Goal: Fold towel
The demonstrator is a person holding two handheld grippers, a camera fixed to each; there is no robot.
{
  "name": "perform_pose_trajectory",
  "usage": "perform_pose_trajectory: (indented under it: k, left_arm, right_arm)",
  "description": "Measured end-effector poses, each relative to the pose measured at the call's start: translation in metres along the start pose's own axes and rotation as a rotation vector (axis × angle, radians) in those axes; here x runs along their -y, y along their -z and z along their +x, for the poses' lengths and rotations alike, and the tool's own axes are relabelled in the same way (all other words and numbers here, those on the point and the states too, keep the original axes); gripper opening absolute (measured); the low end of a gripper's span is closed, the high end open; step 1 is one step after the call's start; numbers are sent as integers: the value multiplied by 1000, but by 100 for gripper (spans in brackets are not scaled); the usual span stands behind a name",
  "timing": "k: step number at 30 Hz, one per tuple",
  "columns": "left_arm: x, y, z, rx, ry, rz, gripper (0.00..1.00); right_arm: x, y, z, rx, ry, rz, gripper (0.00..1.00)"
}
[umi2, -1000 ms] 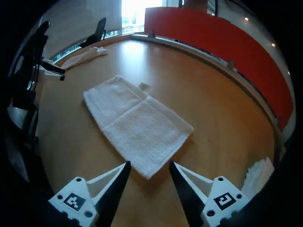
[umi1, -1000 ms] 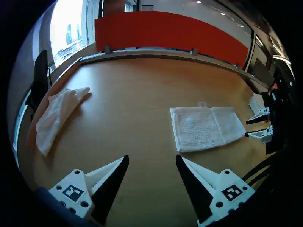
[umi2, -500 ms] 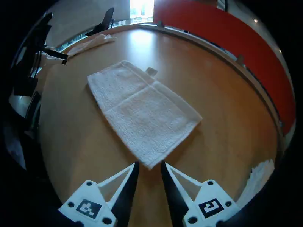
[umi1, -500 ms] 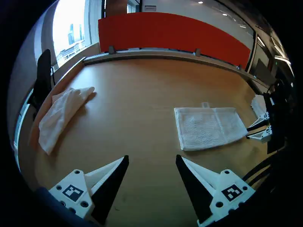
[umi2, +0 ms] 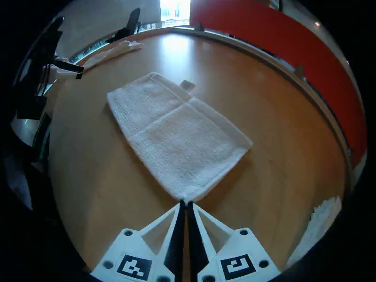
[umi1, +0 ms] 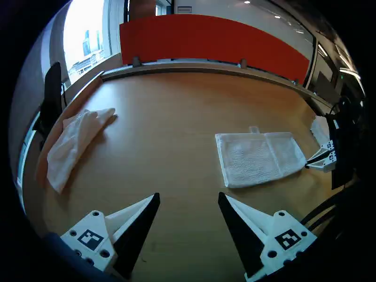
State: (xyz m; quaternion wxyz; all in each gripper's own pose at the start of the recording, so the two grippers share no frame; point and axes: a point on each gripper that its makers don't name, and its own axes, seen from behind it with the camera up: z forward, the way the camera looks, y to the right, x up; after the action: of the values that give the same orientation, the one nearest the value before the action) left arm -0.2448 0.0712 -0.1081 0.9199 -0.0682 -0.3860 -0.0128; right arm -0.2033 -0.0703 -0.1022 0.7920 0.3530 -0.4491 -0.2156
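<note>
The right tongs [umi2: 184, 204] are pinching together, almost fully closed, on the near corner of the folded white towel [umi2: 178, 134], which is lying flat on the wooden bench [umi2: 272, 141]. The left tongs [umi1: 188, 195] are gaping wide, gripping nothing, hovering over bare bench left of the towel. A crumpled white cloth [umi1: 75, 141] is lying far left, near the bench edge. A red partition [umi1: 211, 40] is standing along the far side.
</note>
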Motion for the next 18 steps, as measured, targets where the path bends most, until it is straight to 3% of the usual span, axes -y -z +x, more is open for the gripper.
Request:
perform_pose_trajectory:
  k: [18]
  left_arm:
    - [3, -4, 6, -8, -9, -1, 92]
  right_arm:
    - [-16, 49, 58, -86, -34, -99, 4]
